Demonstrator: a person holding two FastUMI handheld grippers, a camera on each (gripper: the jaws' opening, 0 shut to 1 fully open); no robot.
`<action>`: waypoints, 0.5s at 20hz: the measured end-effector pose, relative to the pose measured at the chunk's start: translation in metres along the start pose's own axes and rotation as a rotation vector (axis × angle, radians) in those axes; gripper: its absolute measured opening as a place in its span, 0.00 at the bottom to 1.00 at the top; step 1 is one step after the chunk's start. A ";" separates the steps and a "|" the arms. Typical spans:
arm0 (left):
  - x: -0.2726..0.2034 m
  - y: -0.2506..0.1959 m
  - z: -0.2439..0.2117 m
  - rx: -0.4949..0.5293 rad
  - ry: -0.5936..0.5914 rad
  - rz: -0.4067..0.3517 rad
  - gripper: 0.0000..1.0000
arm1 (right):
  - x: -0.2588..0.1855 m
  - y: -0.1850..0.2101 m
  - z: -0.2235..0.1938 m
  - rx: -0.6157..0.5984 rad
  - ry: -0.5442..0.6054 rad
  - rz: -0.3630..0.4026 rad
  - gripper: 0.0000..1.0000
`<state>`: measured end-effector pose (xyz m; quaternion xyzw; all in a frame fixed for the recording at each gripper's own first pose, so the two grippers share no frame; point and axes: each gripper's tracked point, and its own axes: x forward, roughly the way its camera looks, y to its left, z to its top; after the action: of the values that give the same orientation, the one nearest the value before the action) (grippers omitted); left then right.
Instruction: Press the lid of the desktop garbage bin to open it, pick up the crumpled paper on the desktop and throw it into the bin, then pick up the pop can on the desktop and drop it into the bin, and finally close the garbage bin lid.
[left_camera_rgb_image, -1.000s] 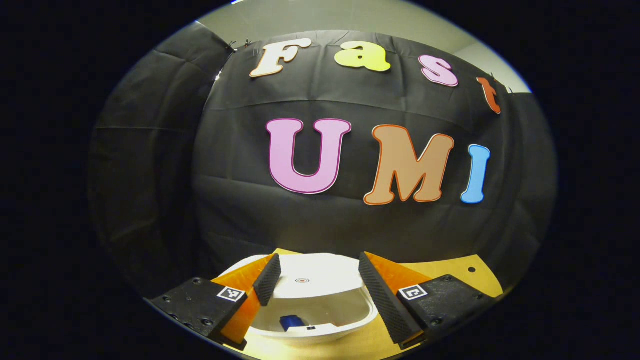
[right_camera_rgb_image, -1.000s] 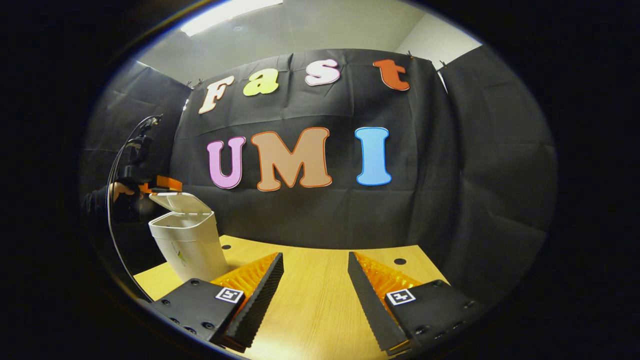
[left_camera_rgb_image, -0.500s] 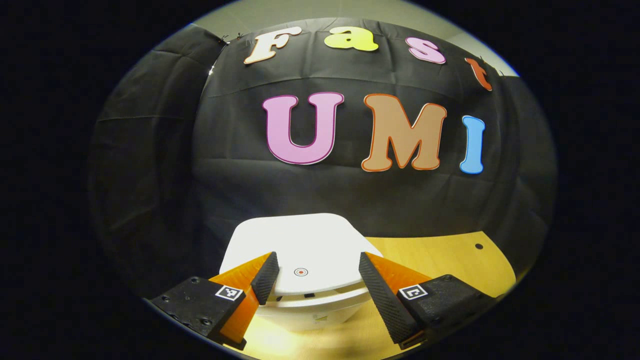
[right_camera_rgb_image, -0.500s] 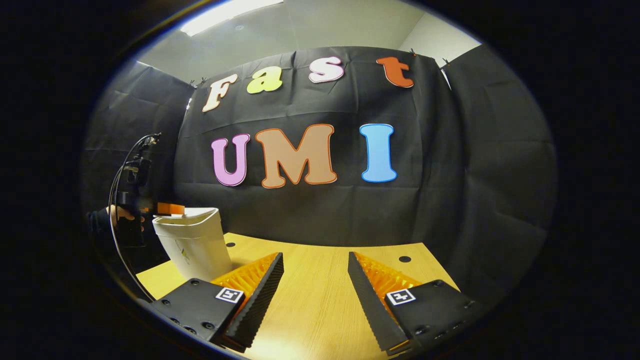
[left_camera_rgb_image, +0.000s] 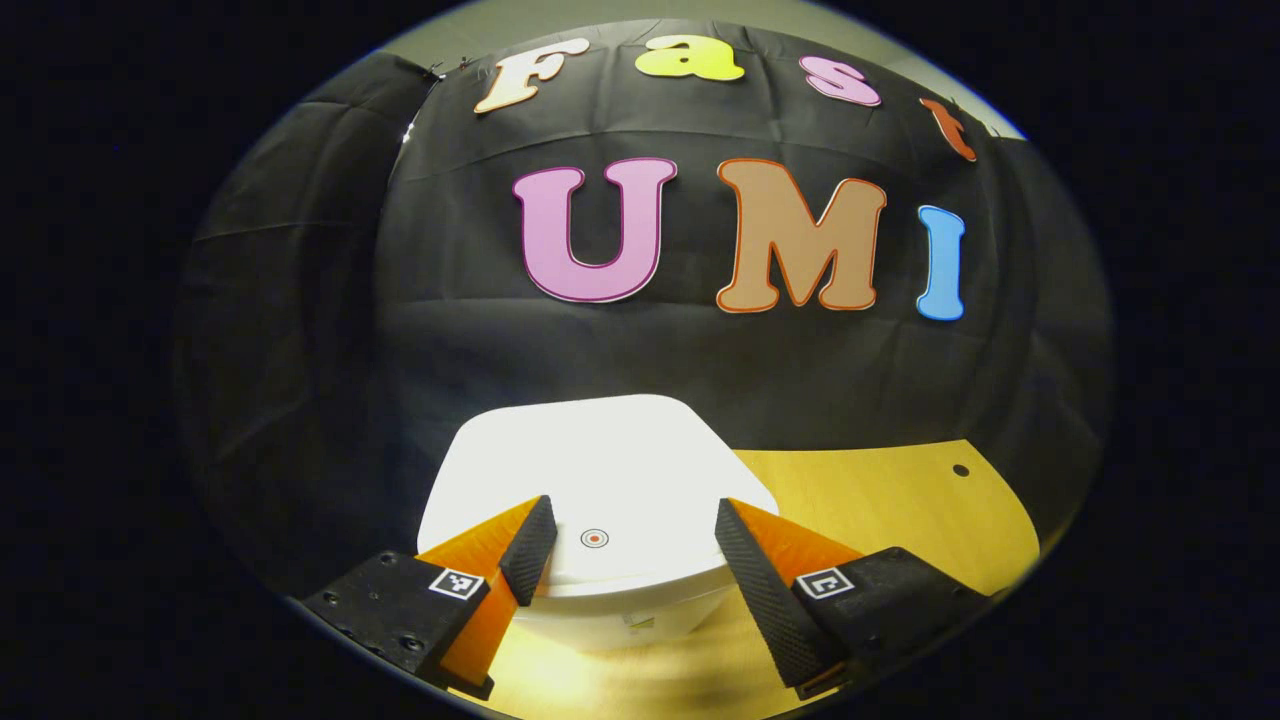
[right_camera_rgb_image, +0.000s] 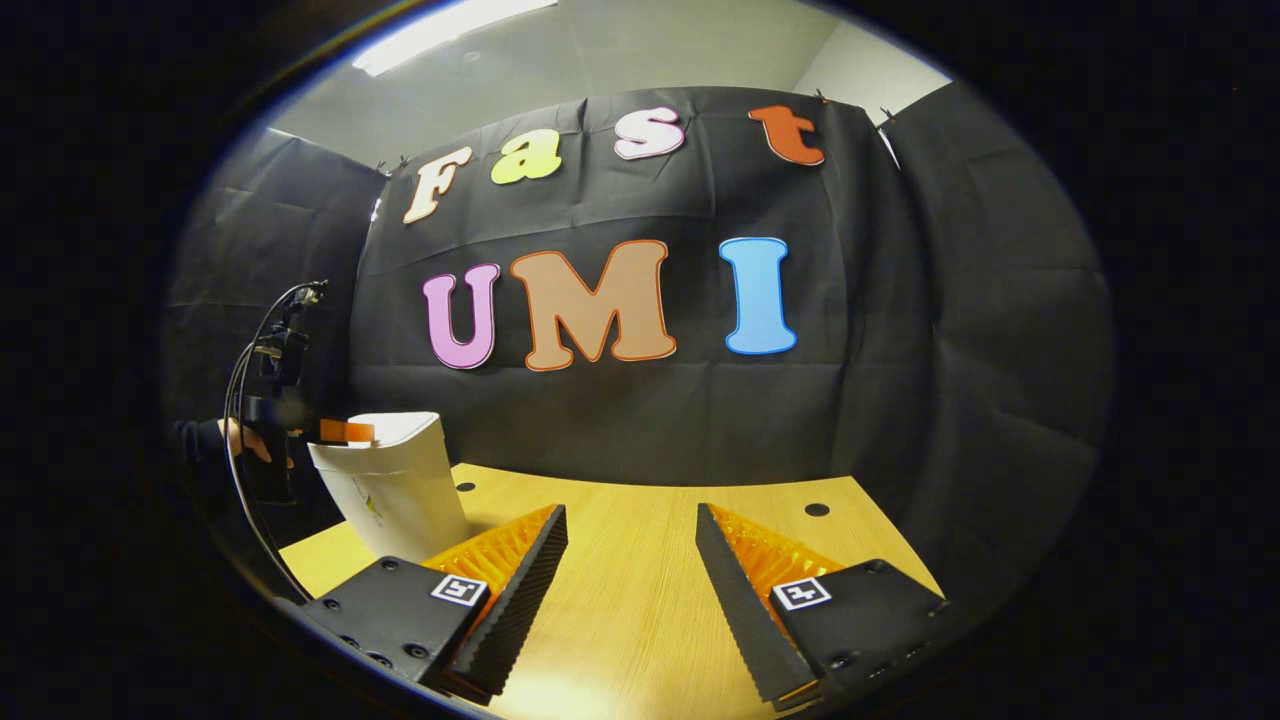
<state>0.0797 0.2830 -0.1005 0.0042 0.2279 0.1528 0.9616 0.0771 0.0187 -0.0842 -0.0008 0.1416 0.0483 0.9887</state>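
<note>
The white desktop bin (right_camera_rgb_image: 395, 490) stands at the left of the wooden table, its lid (left_camera_rgb_image: 600, 470) down and flat. In the left gripper view my left gripper (left_camera_rgb_image: 632, 535) is open, its fingertips resting on the lid's front edge either side of a small red ring mark (left_camera_rgb_image: 594, 539). The right gripper view shows that same left gripper (right_camera_rgb_image: 335, 432) at the bin's top, held by a hand (right_camera_rgb_image: 245, 440). My right gripper (right_camera_rgb_image: 630, 560) hangs open over bare table, well to the right of the bin. The bin's inside is hidden.
The wooden table (right_camera_rgb_image: 640, 510) has small round holes near its back edge (right_camera_rgb_image: 817, 509). Black cloth walls close the booth behind and at both sides. A cable (right_camera_rgb_image: 240, 400) loops from the left gripper down past the table's left edge.
The bin lid went from standing open, with a blue thing showing inside, to shut. My left gripper came down with it. The right gripper barely moved.
</note>
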 end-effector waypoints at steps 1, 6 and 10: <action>-0.001 -0.003 0.003 0.025 -0.026 -0.012 0.97 | -0.002 -0.001 0.001 0.001 -0.001 -0.002 0.88; -0.013 -0.018 0.046 0.050 -0.192 0.001 0.94 | -0.007 -0.015 0.022 0.018 -0.041 -0.026 0.88; -0.048 -0.045 0.096 0.079 -0.373 -0.024 0.93 | -0.018 -0.023 0.043 0.019 -0.093 -0.046 0.88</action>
<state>0.0948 0.2316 0.0030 0.0673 0.0516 0.1290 0.9880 0.0740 -0.0057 -0.0382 0.0078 0.0959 0.0241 0.9951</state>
